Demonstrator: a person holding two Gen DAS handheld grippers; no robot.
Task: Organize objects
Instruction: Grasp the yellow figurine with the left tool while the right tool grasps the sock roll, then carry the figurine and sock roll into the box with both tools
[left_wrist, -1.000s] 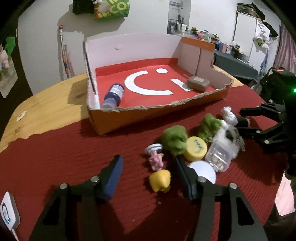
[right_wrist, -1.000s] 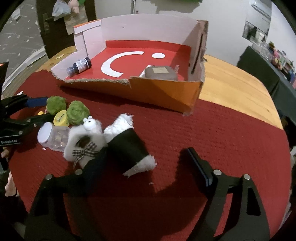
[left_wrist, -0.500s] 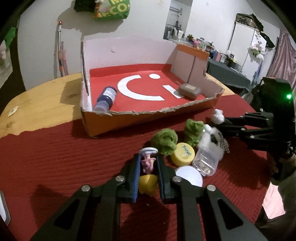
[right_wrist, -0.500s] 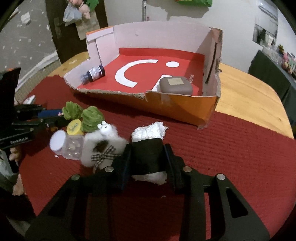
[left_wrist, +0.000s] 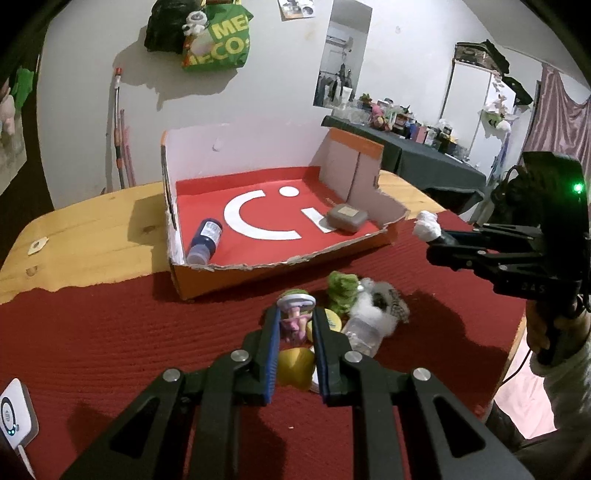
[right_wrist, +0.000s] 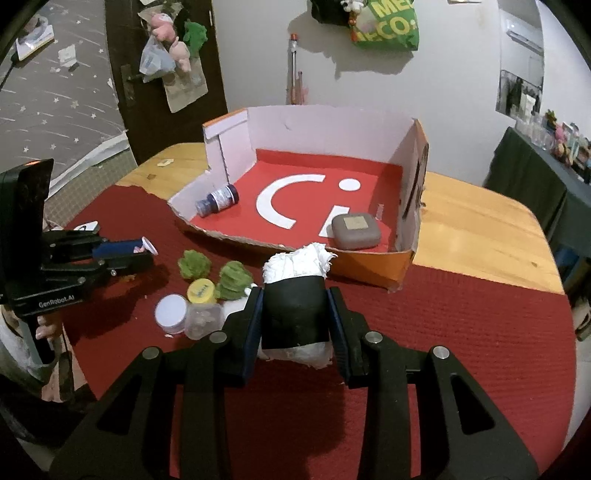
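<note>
Clamping a small pink figurine (left_wrist: 293, 323) between its blue pads, the left gripper (left_wrist: 295, 325) hangs in front of the cardboard box (left_wrist: 280, 273), above the red cloth (left_wrist: 110, 332); the figurine's yellow base (left_wrist: 293, 367) sits low between the fingers; in the right wrist view that gripper (right_wrist: 142, 251) shows to the left of the box, clear of the cloth; the right gripper (right_wrist: 297, 306) is closed on a black and white plush piece (right_wrist: 295, 302), held just in front of the box's low torn front edge, white tuft toward the box; inside the box a dark blue bottle (left_wrist: 205, 242) lies on its side at the left wall, and a grey case (left_wrist: 347, 218) rests near the right wall; in front of the box, on the cloth, lie two green fuzzy balls (right_wrist: 194, 263), a yellow cap (right_wrist: 201, 290), a white lid (right_wrist: 171, 314) and a clear container (right_wrist: 203, 320), close together.
</note>
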